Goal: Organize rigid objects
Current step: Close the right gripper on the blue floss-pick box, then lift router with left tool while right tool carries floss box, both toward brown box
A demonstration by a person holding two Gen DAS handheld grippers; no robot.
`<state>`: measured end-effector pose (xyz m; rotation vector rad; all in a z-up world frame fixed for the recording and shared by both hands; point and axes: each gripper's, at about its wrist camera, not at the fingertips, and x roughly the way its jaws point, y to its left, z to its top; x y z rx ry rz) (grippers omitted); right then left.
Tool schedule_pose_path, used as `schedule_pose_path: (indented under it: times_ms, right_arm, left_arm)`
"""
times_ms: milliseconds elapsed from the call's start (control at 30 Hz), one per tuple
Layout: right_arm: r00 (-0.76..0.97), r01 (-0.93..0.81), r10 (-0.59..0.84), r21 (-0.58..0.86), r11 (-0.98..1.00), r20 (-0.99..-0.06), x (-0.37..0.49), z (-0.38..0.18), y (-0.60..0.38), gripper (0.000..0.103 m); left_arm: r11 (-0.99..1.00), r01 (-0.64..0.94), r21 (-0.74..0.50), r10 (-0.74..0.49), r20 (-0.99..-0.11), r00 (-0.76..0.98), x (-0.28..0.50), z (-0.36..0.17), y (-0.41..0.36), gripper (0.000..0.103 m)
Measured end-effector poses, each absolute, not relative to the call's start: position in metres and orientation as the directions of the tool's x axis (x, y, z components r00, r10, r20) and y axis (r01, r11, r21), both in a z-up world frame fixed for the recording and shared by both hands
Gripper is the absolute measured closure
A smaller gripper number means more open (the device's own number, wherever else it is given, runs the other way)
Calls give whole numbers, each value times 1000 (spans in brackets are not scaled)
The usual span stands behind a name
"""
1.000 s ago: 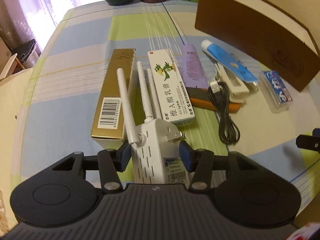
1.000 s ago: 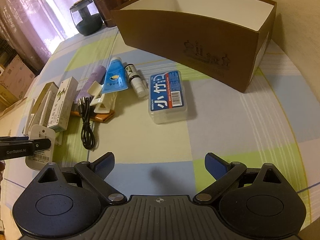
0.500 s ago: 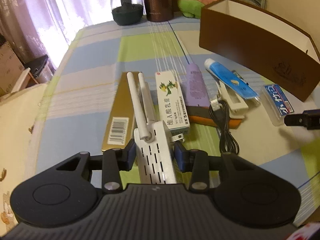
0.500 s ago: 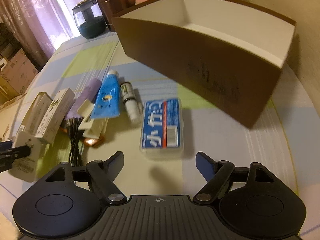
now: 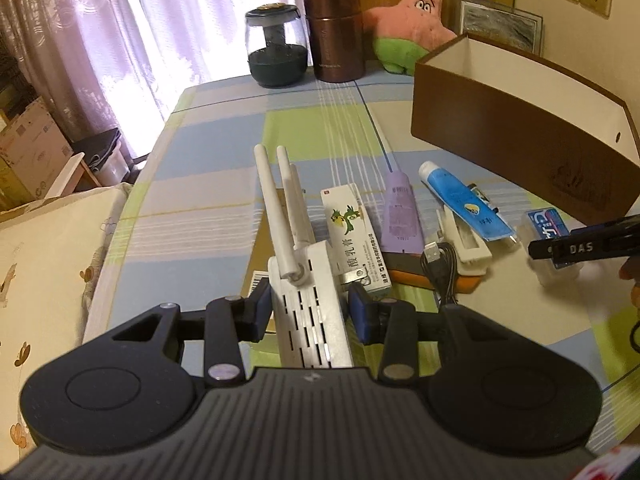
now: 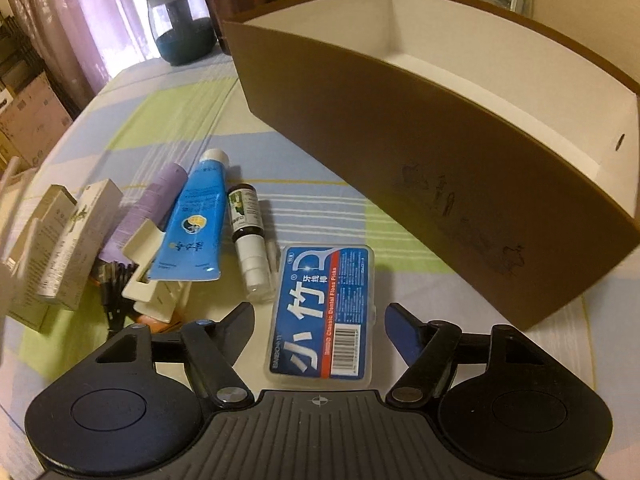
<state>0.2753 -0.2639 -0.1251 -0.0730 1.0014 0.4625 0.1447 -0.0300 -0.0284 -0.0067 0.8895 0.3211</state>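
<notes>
The left gripper (image 5: 310,308) has its jaws clamped on the lower body of a white plastic signal repeater with three stiff antennas (image 5: 306,300), held tilted above the tabletop (image 5: 224,184) with the antennas pointing away. The grip sits low on a smooth, slotted shell, so the top-heavy antennas could lever it loose, or catch the rim of the long brown cardboard box with a white inside (image 5: 520,120) on the way in.

The right gripper (image 6: 318,322) has just been narrowing its jaws; they stand apart on either side of the clear plastic floss-pick case with a blue label (image 6: 324,312), which lies flat on the tabletop, and neither pad presses on it yet. The case is slick and shallow; a closing pad may skid it into the small dark glass bottle with a white cap (image 6: 248,236) just beside it, or pinch only the lid edge.

The box interior, as far as it shows, looks bare; its floor is mostly hidden.
</notes>
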Motion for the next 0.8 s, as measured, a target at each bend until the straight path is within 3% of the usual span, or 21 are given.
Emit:
schedule_pose_path:
  times_ms: [133,433,800]
  right_arm:
    - [434,-411,334,146,900,-837,281,-133,-263,47]
    - [456,-406,351,159,900,-818,265,-127,-277,50]
    - [520,-312,344,202,929,-781,226,-88,-287,50]
  left_arm:
    - [947,-292,135,289,-756,587,142,-24,-32,68]
    - [959,-251,129,260,-749,609,138,-20,-40,68]
    - [993,-71,96,118,-723,680,154,-8,-42,68]
